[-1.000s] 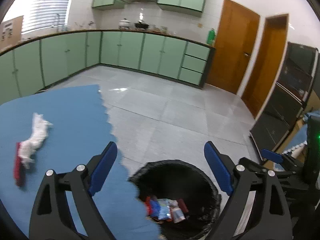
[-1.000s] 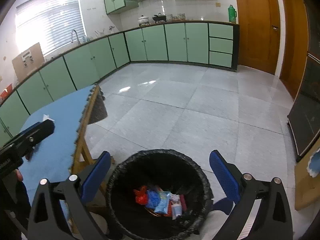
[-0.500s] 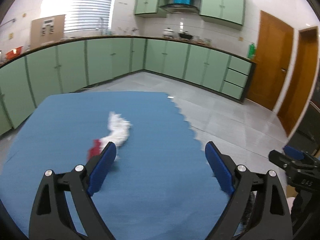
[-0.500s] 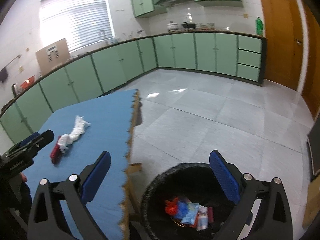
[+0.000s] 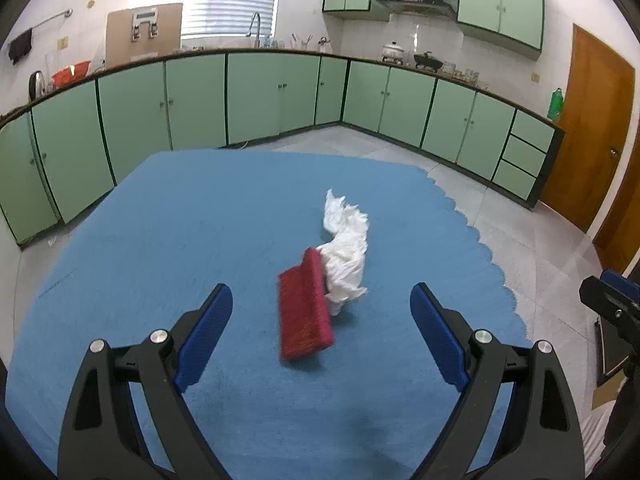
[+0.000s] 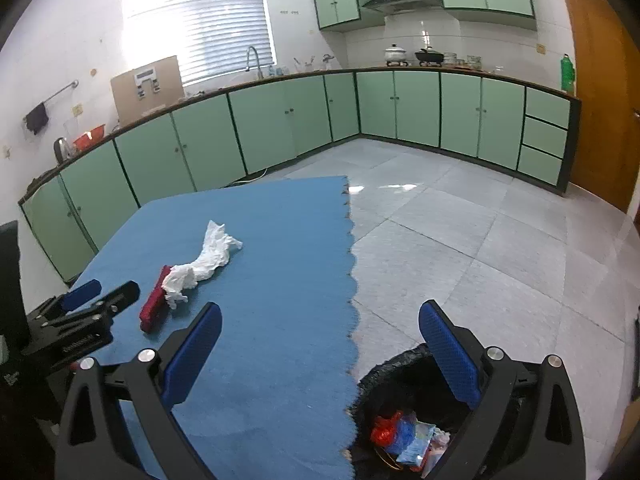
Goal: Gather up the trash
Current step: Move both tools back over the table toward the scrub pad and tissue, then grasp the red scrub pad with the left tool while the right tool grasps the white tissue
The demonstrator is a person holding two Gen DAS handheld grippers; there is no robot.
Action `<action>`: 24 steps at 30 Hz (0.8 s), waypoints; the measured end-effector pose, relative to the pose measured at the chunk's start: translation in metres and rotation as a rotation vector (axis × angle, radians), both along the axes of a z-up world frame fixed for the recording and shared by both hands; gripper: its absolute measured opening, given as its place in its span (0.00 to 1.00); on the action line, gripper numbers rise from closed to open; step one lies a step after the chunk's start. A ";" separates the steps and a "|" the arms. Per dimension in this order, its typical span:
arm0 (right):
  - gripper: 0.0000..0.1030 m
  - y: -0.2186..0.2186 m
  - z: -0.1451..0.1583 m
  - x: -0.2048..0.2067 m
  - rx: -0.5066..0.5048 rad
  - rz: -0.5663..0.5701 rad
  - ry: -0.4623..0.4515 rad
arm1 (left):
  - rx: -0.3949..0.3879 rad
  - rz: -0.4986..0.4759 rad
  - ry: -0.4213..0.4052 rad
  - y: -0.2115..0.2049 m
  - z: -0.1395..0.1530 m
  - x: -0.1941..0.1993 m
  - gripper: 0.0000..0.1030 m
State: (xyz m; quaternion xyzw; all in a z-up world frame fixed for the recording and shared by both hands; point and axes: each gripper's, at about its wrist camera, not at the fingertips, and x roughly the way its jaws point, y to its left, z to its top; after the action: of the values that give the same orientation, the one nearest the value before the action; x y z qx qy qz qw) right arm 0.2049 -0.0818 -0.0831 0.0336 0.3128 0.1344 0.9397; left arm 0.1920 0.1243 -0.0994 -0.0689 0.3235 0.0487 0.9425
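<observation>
Swung from bin point(image 6: 404, 412) to table point(image 5: 160, 240); both grippers point(image 5: 320, 320) point(image 6: 316, 344) agape, empty; wrappers binned, red packet point(image 5: 304, 308) and tissue point(image 5: 346, 252) remaining.

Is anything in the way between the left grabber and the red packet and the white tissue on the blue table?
No. The left gripper is open, with only bare blue table between it and the red packet. The white tissue lies just behind, touching it.
</observation>
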 end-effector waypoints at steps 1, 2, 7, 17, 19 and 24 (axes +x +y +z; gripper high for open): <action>0.94 0.003 -0.001 0.002 -0.001 0.004 0.004 | -0.002 0.001 0.006 0.001 -0.002 0.001 0.85; 0.94 0.005 -0.003 0.002 -0.001 0.006 0.007 | -0.005 0.001 0.015 0.003 -0.004 0.004 0.85; 0.94 0.016 -0.009 0.007 -0.015 0.024 0.017 | -0.009 0.000 0.039 0.008 -0.016 0.007 0.83; 0.94 0.023 -0.018 0.016 -0.022 0.032 0.043 | -0.009 0.002 0.088 0.016 -0.034 0.017 0.76; 0.94 0.025 -0.019 0.017 -0.023 0.034 0.048 | -0.008 -0.001 0.096 0.017 -0.036 0.018 0.75; 0.94 0.030 -0.021 0.021 -0.029 0.044 0.054 | -0.011 0.001 0.113 0.023 -0.040 0.019 0.72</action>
State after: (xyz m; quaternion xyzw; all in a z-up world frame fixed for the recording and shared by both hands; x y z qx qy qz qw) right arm 0.2255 -0.0521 -0.1037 0.0166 0.3405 0.1497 0.9281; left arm 0.2110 0.1469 -0.1397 -0.0712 0.3764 0.0514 0.9223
